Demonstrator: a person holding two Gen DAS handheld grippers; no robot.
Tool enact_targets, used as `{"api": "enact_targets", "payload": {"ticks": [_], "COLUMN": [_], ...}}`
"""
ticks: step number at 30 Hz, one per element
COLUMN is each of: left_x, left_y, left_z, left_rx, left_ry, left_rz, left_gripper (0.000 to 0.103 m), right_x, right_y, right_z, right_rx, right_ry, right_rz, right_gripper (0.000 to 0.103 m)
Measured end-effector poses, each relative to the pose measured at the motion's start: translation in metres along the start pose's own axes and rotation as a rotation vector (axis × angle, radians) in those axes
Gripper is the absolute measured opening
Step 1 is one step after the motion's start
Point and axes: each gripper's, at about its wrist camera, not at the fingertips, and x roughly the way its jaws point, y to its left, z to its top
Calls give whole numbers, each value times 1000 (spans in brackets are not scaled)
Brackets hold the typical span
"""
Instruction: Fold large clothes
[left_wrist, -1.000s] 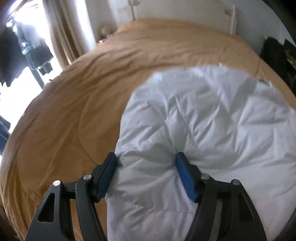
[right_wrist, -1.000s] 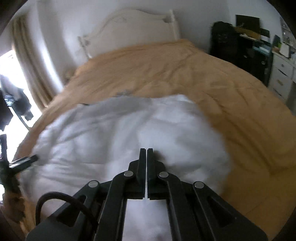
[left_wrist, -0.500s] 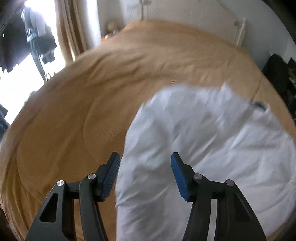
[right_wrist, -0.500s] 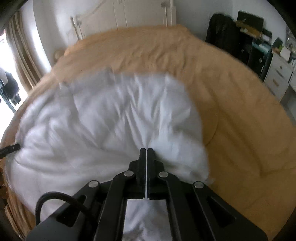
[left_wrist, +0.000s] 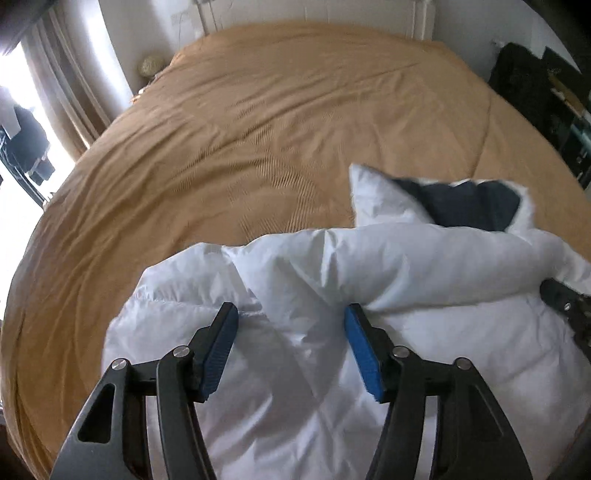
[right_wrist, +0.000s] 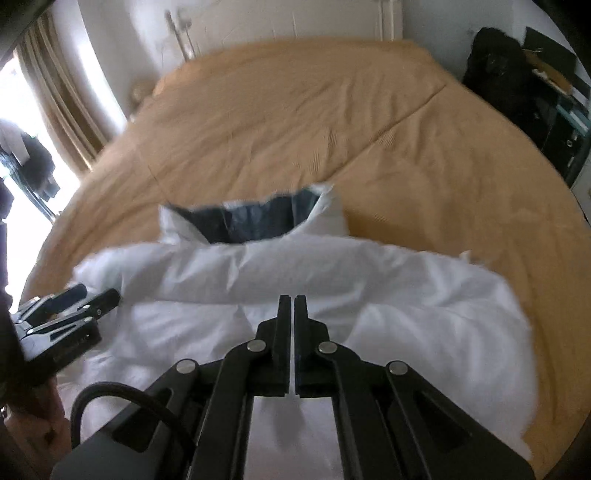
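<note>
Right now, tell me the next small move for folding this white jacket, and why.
Probably lower both tongs and lay the lifted hem flat on the jacket. The left tongs, whose jaws have just been opening, hold a thick bunch; the right tongs are pinched shut on fabric, and the navy lining beyond is exposed on the bed.

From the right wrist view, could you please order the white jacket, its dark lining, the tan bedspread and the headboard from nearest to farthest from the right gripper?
1. White jacket, directly under the right gripper.
2. Dark lining, just beyond, at the jacket's far edge.
3. Tan bedspread, spreading beyond the lining.
4. Headboard, at the far wall.
</note>
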Motion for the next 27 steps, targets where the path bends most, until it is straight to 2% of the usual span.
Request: {"api": "enact_targets", "payload": {"ticks": [3,4,7,12,15,18,20,23,26,27], "left_x": [14,17,26,18,5,11,24,41,56,59], "left_y": [8,9,18,23,32,47,61,79,99,108], "left_z": [-2,-4,-7,-5,-1,-1,-2,-3,-3,-4], "left_rx": [1,13,-12,6,17,-7,-42,-103,-175,-213], "left_ry": [-5,-12,-13,-30,-59,-43,-10,24,50,61], "left_rz": [4,24,25,64,93,128,123,100,106,86], "left_gripper": [71,77,81,79,77,74,72,72,72,68], "right_x": [41,48,57,58,31,2,3,29,50,55], "right_y": [-12,-20,-41,-45,-62,-86,-108,-137,-148,-151], "right_z": [-4,-5,-7,-9,-8,-7,-7,-14,-22,-23], "right_rx": [18,42,104,55,99,131,152,242,270,274], "right_ry": [78,89,83,72,25,-42,-19,72,111,116], "right_rz": [-27,-15,13,-37,-30,-87,-118,-81,-92,-92], "right_gripper": [0,0,0,0,0,1,3,1,0,0]}}
